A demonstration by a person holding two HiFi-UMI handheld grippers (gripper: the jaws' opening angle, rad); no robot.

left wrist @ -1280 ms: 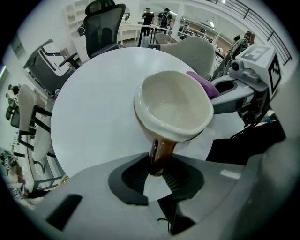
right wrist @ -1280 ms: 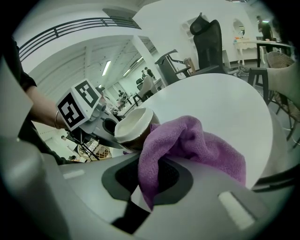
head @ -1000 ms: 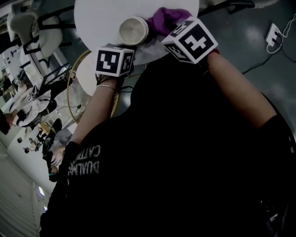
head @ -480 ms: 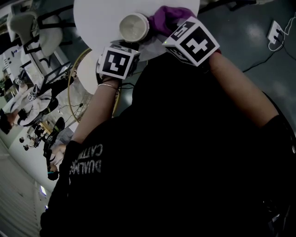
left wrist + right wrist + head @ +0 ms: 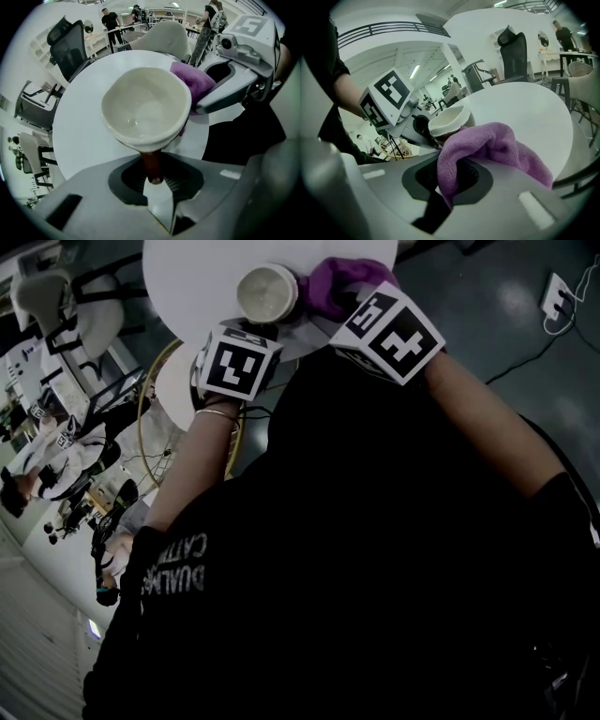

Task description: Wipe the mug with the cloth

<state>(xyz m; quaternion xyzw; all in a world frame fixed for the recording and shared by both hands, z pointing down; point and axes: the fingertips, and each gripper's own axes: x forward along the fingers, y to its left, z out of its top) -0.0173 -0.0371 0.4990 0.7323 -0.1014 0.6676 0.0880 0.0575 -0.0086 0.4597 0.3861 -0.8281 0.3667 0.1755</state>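
A cream mug (image 5: 267, 292) with a brown outside is held over the round white table (image 5: 187, 277). My left gripper (image 5: 152, 176) points down and is shut on the mug's brown handle (image 5: 151, 161), so I look into the empty bowl (image 5: 145, 108). A purple cloth (image 5: 337, 282) is clamped in my right gripper (image 5: 450, 187). The cloth (image 5: 492, 145) bulges out over the jaws and presses against the mug's side (image 5: 447, 121). In the left gripper view the cloth (image 5: 192, 82) touches the mug's right rim, with the right gripper (image 5: 234, 89) behind it.
The table's rim (image 5: 79, 131) runs close under both grippers. Office chairs (image 5: 70, 35) stand round the table, and people stand at desks farther back. A power strip with a cable (image 5: 558, 306) lies on the floor at the right. A yellow hoop (image 5: 150, 399) sits below the table edge.
My left gripper has rolled a little about its own axis, turning the mug with it. The right gripper with the cloth stays against the mug's side.
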